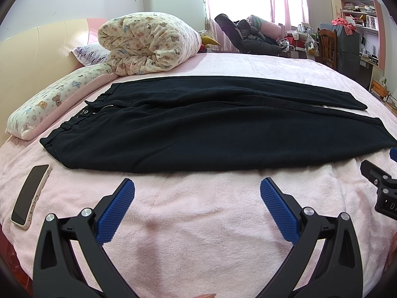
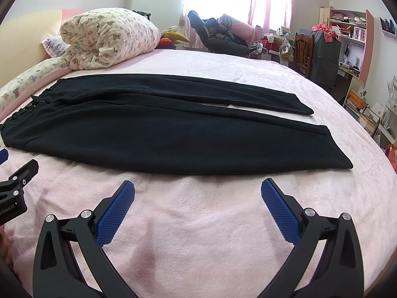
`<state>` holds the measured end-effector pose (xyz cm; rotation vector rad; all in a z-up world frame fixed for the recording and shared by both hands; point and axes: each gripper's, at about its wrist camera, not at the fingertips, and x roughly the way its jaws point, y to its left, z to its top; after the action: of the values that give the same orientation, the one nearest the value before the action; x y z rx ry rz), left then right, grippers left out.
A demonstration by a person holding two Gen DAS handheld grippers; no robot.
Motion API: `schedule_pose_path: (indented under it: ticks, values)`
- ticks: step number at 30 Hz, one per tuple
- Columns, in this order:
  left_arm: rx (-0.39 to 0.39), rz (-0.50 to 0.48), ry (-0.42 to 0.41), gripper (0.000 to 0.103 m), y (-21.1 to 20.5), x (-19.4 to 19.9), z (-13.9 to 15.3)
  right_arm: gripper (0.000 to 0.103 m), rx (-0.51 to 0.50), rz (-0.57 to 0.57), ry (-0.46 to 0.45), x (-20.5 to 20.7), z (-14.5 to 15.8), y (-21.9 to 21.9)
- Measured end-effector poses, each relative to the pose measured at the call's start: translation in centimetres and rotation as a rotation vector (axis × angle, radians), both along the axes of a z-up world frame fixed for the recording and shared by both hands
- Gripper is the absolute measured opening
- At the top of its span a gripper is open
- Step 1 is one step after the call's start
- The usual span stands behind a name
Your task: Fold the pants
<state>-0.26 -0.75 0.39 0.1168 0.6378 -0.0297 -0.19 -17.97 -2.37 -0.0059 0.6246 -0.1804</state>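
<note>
Black pants [image 1: 198, 129] lie flat across the pink bed, waistband at the left, both legs running right; they also show in the right wrist view [image 2: 161, 129]. My left gripper [image 1: 197, 186] is open and empty, hovering over the blanket just short of the pants' near edge. My right gripper [image 2: 197, 186] is open and empty, likewise just short of the near leg's edge, nearer the cuff end [image 2: 335, 149]. Each gripper's body shows at the edge of the other's view.
A phone [image 1: 31, 196] lies on the pink blanket [image 1: 198, 223] at the near left. A rolled quilt [image 1: 148, 42] and a pillow [image 1: 49, 104] sit at the bed's head. A chair [image 1: 327, 47], shelves and clutter stand beyond the right side.
</note>
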Motion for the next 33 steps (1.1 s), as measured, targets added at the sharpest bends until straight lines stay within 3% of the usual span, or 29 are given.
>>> schedule_pose_path:
  ticks: [6, 13, 16, 21, 24, 26, 28, 31, 33]
  values:
    - [0.055, 0.012, -0.029, 0.101, 1.4, 0.6, 0.9, 0.102, 0.027, -0.009, -0.009, 0.0, 1.1, -1.3]
    - [0.051, 0.023, -0.035, 0.101, 1.7, 2.4, 2.9, 0.102, 0.073, -0.037, -0.005, 1.1, 3.2, -4.3]
    - [0.012, 0.025, -0.031, 0.101, 1.8, 4.0, 3.9, 0.102, 0.058, -0.041, -0.017, 2.4, 4.7, -5.6]
    - [-0.09, 0.021, -0.032, 0.101, 2.5, 6.4, 4.4, 0.102, 0.096, -0.075, 0.03, 8.7, 7.4, -9.5]
    - [-0.189, -0.003, -0.061, 0.101, 3.7, 6.6, 3.5, 0.102, 0.165, -0.17, 0.071, 13.4, 8.7, -13.6]
    - [-0.22, -0.026, -0.009, 0.101, 4.1, 7.2, 2.5, 0.102, 0.253, -0.247, 0.101, 17.0, 9.2, -17.1]
    - [-0.201, -0.043, 0.035, 0.101, 3.9, 7.8, 1.8, 0.102, 0.346, -0.3, 0.125, 19.5, 8.9, -20.3]
    - [-0.128, -0.04, 0.03, 0.101, 3.6, 7.8, 1.2, 0.102, 0.518, -0.359, 0.159, 23.3, 7.7, -24.5]
    - [-0.123, -0.064, 0.038, 0.101, 3.3, 7.9, 0.9, 0.099, 0.576, -0.399, 0.165, 25.5, 6.8, -26.3]
